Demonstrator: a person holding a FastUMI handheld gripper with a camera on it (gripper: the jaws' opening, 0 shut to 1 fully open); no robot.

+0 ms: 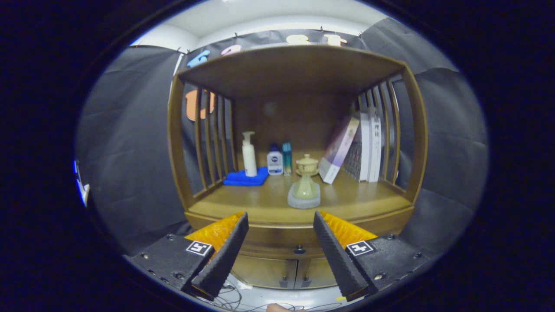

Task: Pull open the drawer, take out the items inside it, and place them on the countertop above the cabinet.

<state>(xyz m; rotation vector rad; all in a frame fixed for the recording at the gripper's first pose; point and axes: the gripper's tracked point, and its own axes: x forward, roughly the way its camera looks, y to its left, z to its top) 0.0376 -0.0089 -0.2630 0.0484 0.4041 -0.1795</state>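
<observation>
Facing the cabinet [299, 242], the gripper [281, 219] holds nothing, fingers spread wide. The drawer knob [299, 250] sits between them, drawer closed

Walls: we see black cloth [125, 143] draped on all sides of the booth, creased in places.
Ceiling: we note a pale, evenly lit strip [269, 17] above the cloth.
Furniture: we record one wooden cabinet [299, 208] with an open shelf, slatted sides [212, 134], a flat top board and two lower doors [295, 271].
Floor: we see a light surface [277, 299] with thin dark cables.
</observation>
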